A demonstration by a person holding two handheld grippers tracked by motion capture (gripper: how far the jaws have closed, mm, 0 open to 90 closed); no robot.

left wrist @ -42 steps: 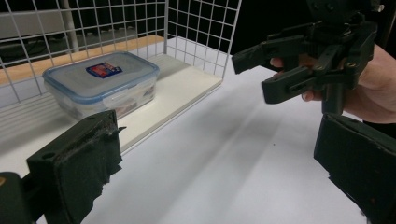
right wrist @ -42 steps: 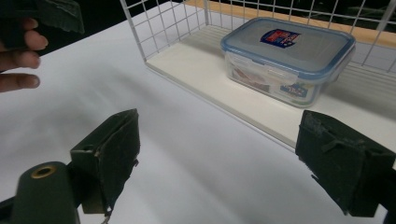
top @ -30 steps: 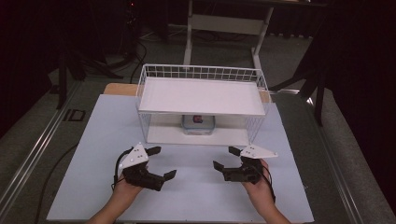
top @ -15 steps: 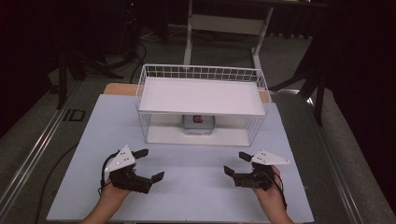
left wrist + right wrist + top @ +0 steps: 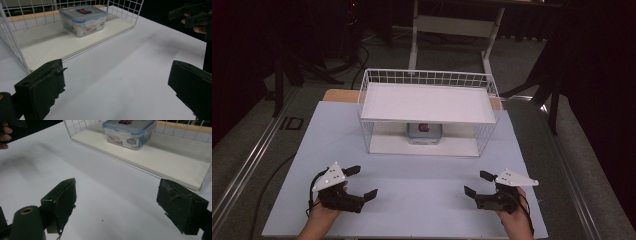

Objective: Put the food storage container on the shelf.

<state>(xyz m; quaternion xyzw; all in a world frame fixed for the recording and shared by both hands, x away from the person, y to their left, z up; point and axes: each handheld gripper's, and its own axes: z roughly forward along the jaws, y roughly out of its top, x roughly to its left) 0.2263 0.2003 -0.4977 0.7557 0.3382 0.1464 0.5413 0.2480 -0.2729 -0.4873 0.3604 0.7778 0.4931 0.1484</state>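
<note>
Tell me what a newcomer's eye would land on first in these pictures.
First, the white wire rack at the far middle of the pale table, with a clear lidded food container on its lower shelf under the upper shelf. Next, the left gripper and right gripper, both open and empty near the table's front edge.

Table top: my white board point(image 5: 412, 200), lying on a grey bench point(image 5: 257, 165).
Wooden board: edge shows at 11 o'clock point(image 5: 337, 95).
Floor: grey, cables at 11 o'clock point(image 5: 357, 50).
Stand: white frame at 12 o'clock point(image 5: 452, 25).
Surround: dark, black curtains at 2 o'clock point(image 5: 602, 75).
</note>
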